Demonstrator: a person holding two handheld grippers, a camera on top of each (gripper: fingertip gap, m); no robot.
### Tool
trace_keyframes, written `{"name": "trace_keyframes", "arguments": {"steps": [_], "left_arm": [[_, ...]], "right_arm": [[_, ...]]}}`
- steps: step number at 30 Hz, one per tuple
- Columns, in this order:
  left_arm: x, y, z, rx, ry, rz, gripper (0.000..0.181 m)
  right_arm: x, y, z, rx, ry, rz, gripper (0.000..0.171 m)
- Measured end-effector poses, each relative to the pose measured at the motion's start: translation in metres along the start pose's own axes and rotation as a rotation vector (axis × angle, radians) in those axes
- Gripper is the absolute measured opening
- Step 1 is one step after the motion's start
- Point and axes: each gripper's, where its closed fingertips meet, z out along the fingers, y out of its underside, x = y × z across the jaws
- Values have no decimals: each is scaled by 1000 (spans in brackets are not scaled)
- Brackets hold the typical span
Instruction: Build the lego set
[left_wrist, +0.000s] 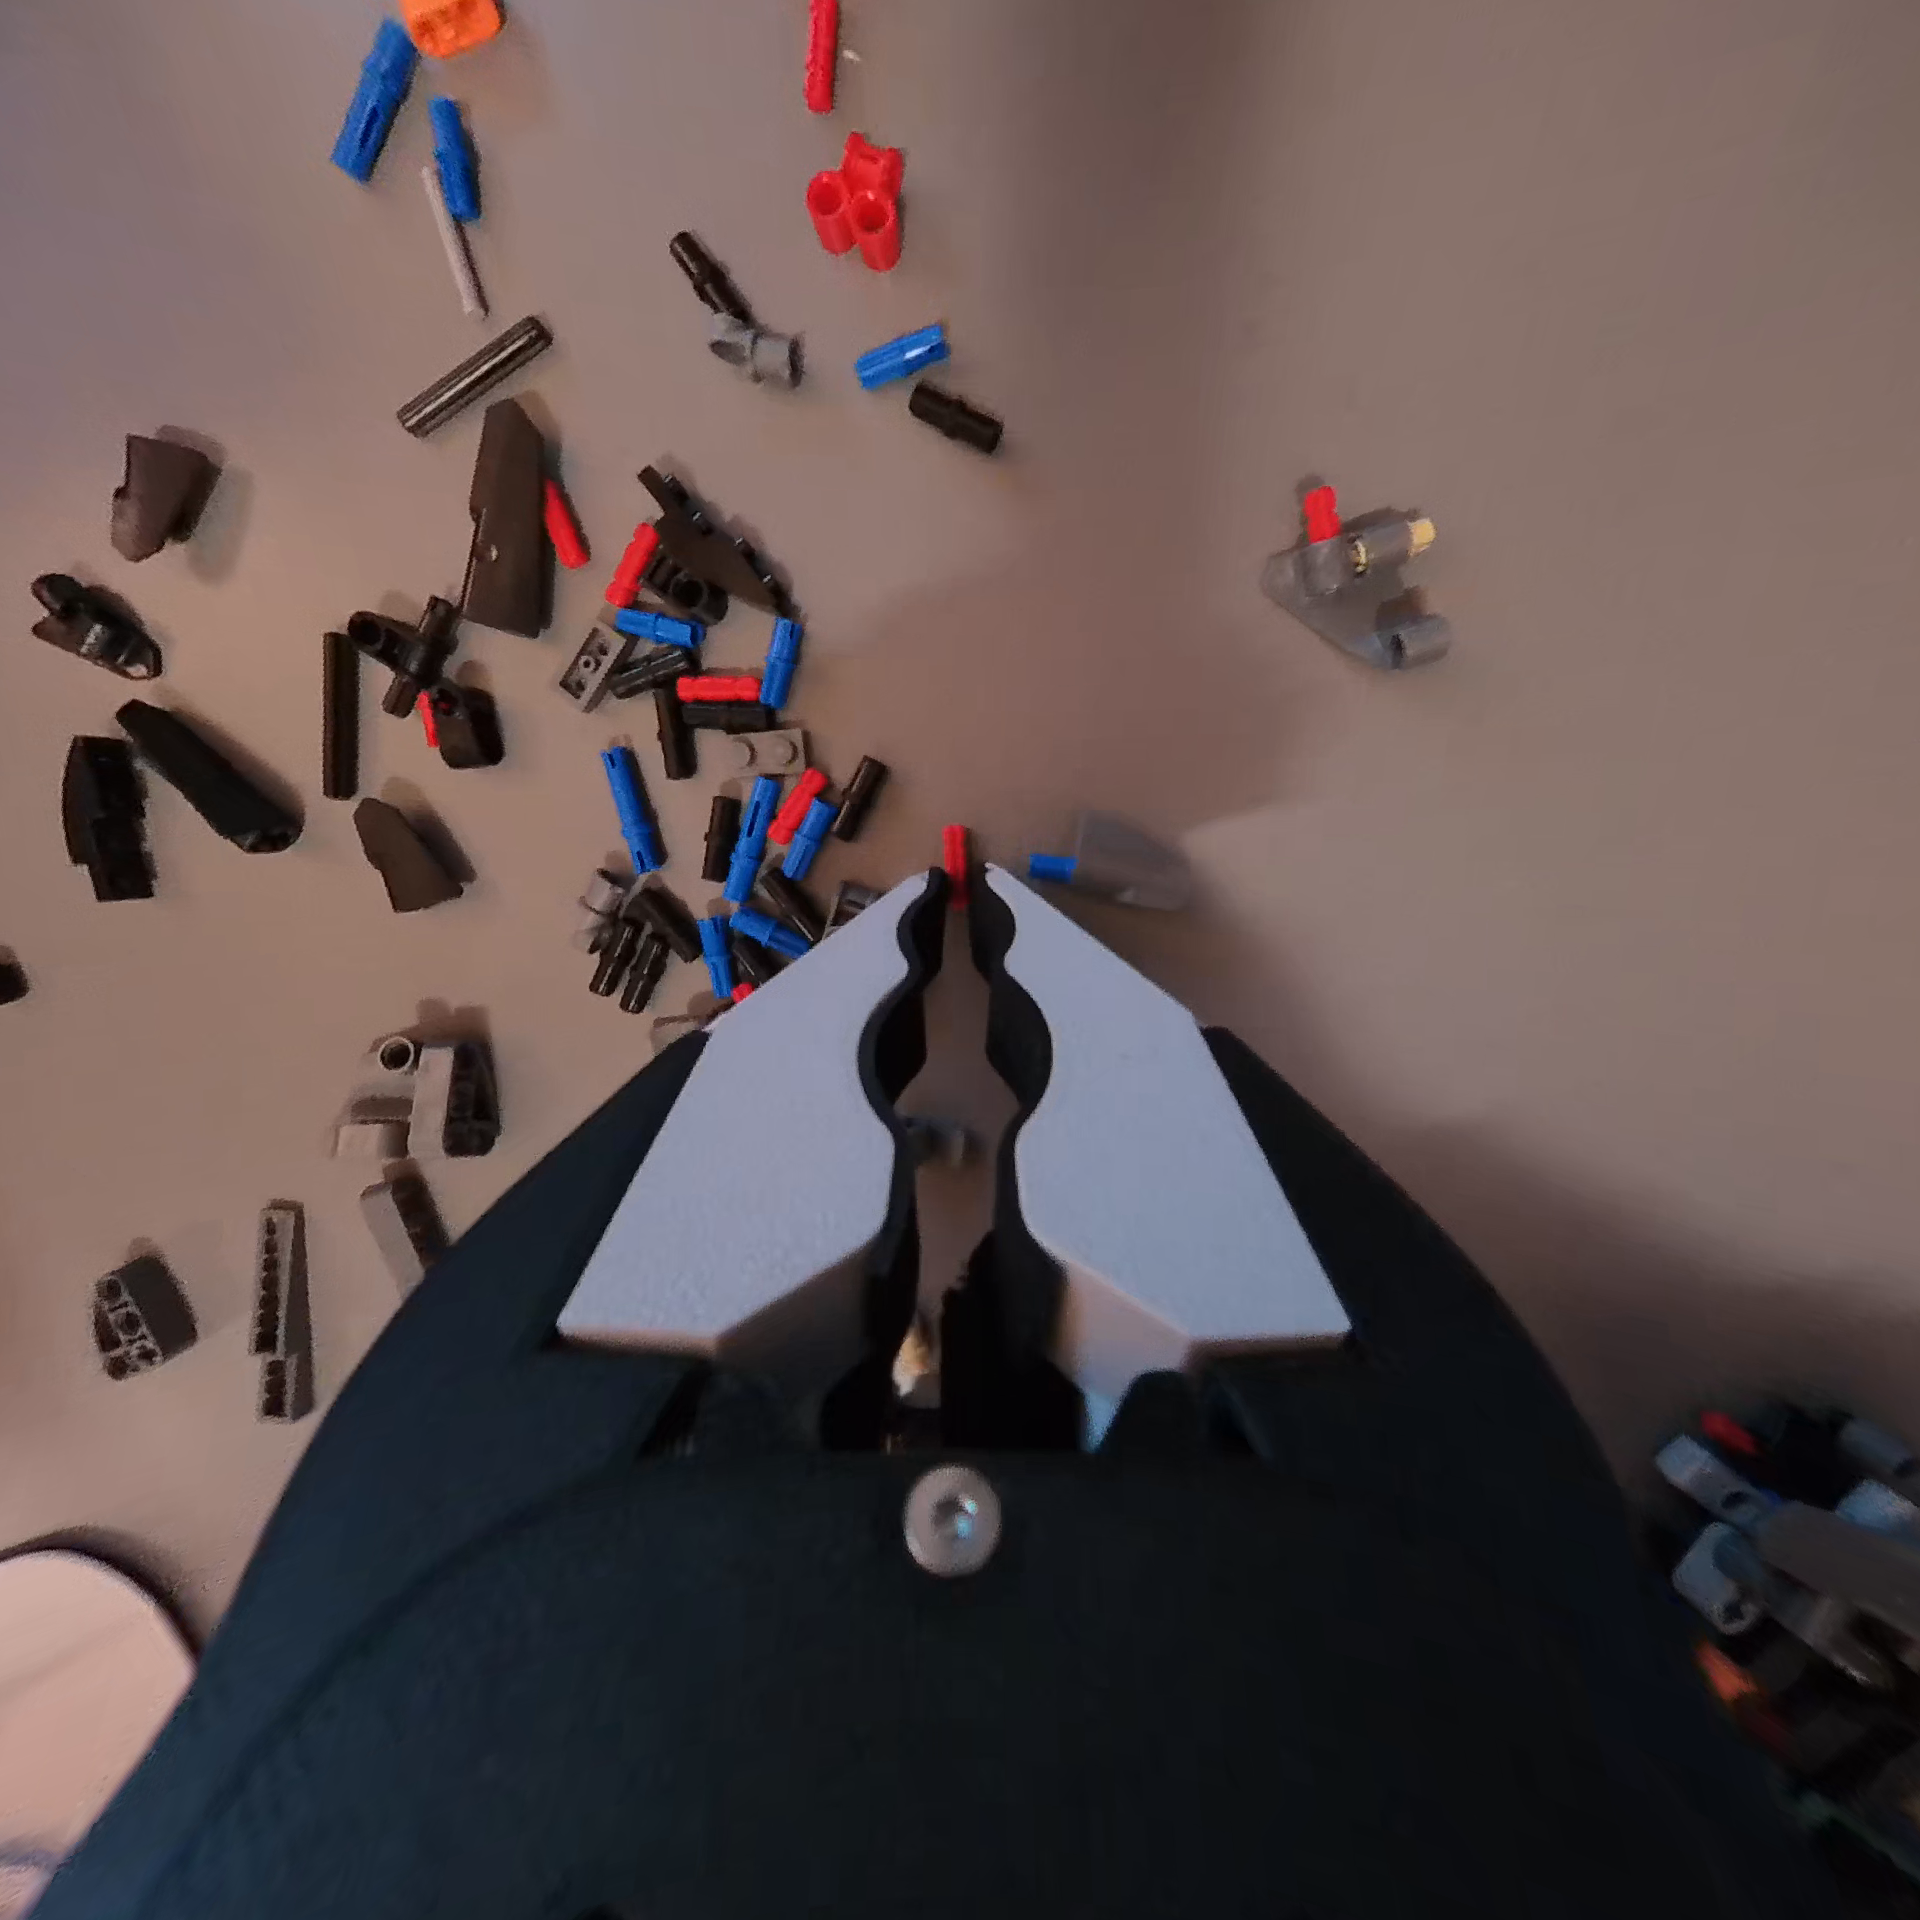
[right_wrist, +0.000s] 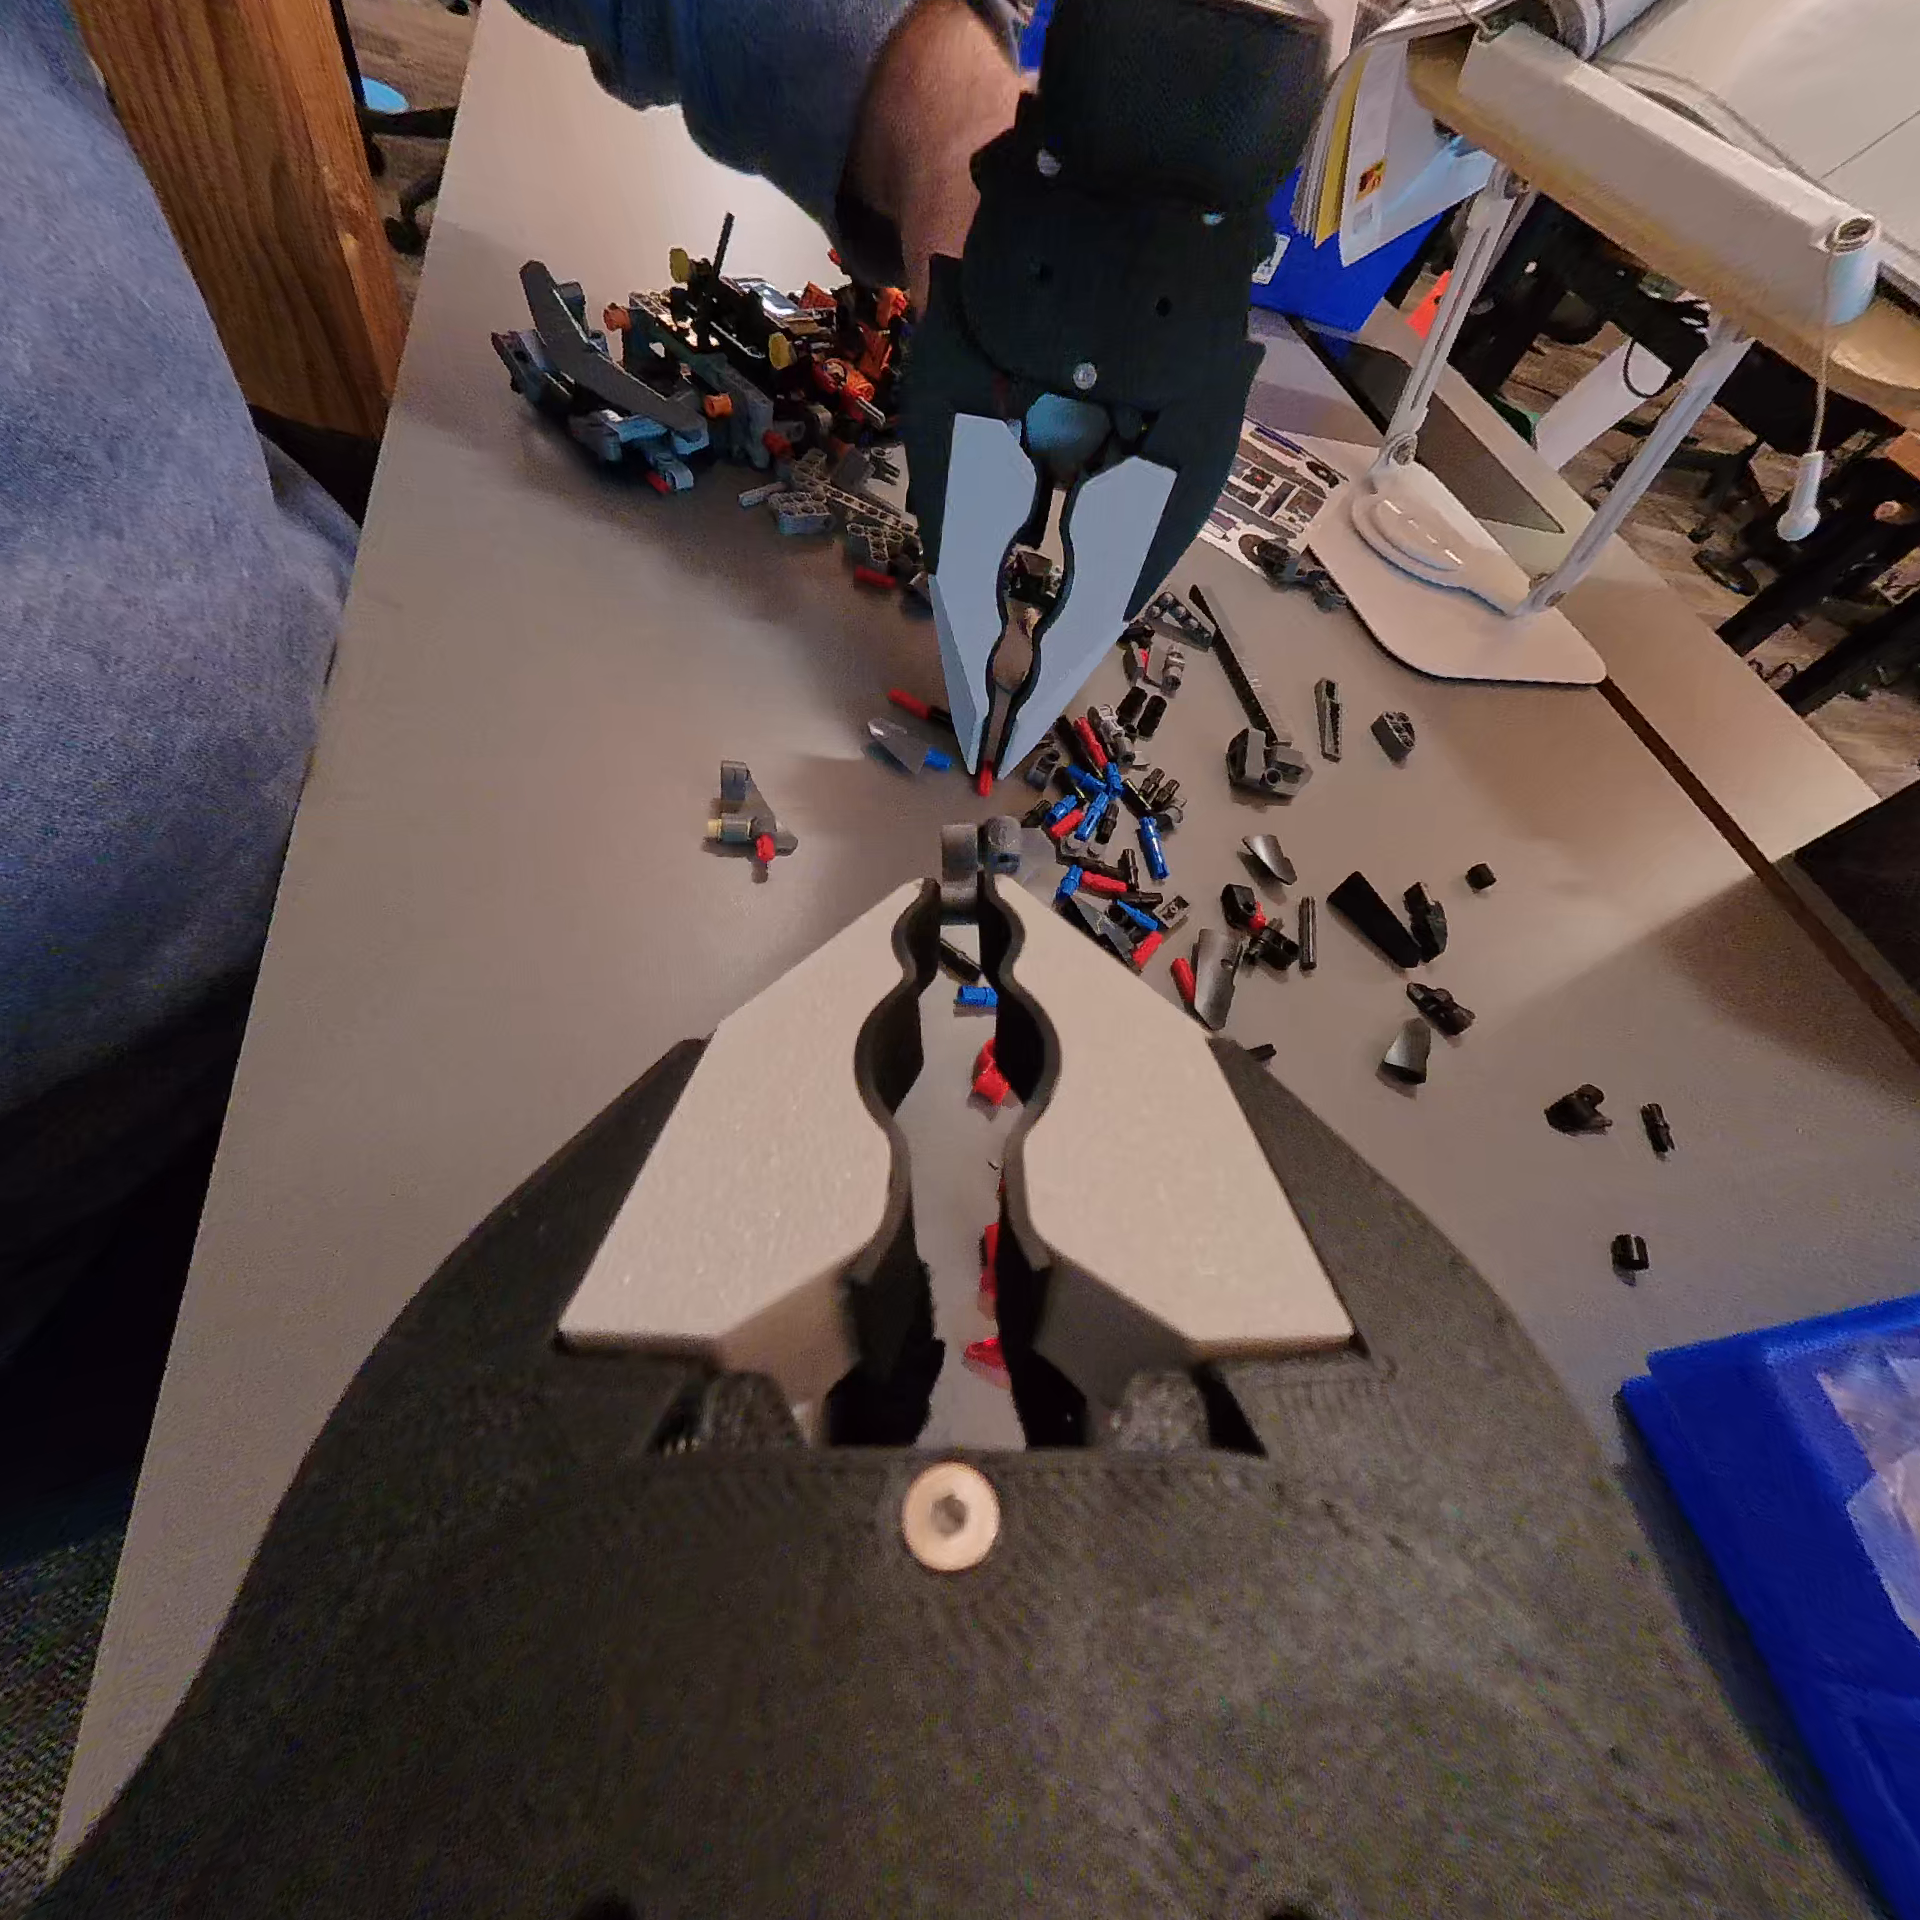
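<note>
My left gripper (left_wrist: 956, 883) is shut on a small red pin (left_wrist: 955, 860) that sticks out past its tips, above the table. It also shows in the right wrist view (right_wrist: 985, 771), pointing down with the red pin (right_wrist: 984, 777) at its tip. My right gripper (right_wrist: 961, 888) is shut on a small grey connector piece (right_wrist: 977, 847), held just in front of the left gripper's tip. A grey sub-assembly (left_wrist: 1356, 582) with a red pin lies apart on the table, and shows in the right wrist view (right_wrist: 748, 816) too. A grey piece with a blue pin (left_wrist: 1117, 864) lies close by.
Several loose black, blue and red pieces (left_wrist: 707, 686) are scattered on the grey table (right_wrist: 520, 935). A partly built model (right_wrist: 686, 364) stands at the far side. A white lamp base (right_wrist: 1455, 561) sits at the right, a blue bin (right_wrist: 1808, 1538) at the near right.
</note>
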Motion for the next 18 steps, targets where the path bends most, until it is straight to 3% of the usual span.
{"name": "trace_keyframes", "arguments": {"steps": [1,5,10,18], "left_arm": [[0,0,0,7,2,-21,2],[-4,-6,-7,51,-50,-53,2],[4,-42,-33,161,-95,-79,1],[17,-67,-50,154,-188,-57,1]], "right_arm": [[0,-1,0,5,-2,3,4],[0,-7,-3,50,-18,27,4],[1,-18,-3,96,-38,52,4],[-6,-20,23,-48,-37,-26,4]]}}
